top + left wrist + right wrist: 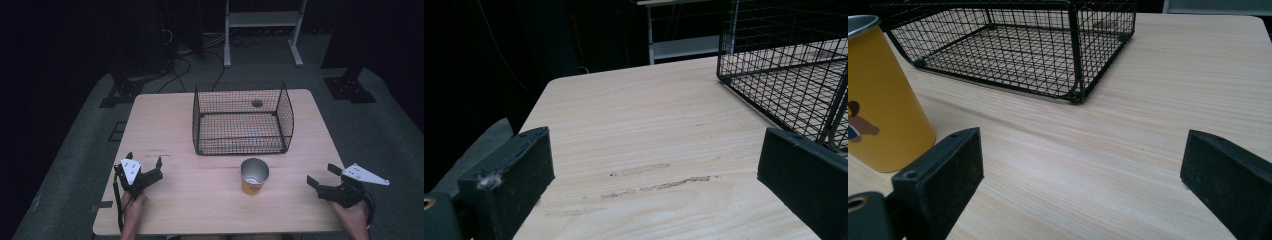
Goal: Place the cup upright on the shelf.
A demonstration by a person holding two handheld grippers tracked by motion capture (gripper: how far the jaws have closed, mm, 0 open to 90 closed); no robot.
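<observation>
At the near edge of the tabletop [200,200] the two grippers are held low, each gripped from behind by a hand, and nothing is grasped yet, so the work is judged to be at its opening: the reach has not begun. The left gripper [145,167] is rested near the near left corner, its jaws spread wide and pointed toward the far right, with bare wood between them. The right gripper [325,176] is held at the near right edge, its jaws likewise spread and empty, aimed to the left. Between the two, closer to the right one, the yellow cup [254,176] is stood upright with its mouth open. Just beyond it the wire basket [242,120] is seen, empty. The next move is judged to call for the right jaws to be brought around the cup's wall.
</observation>
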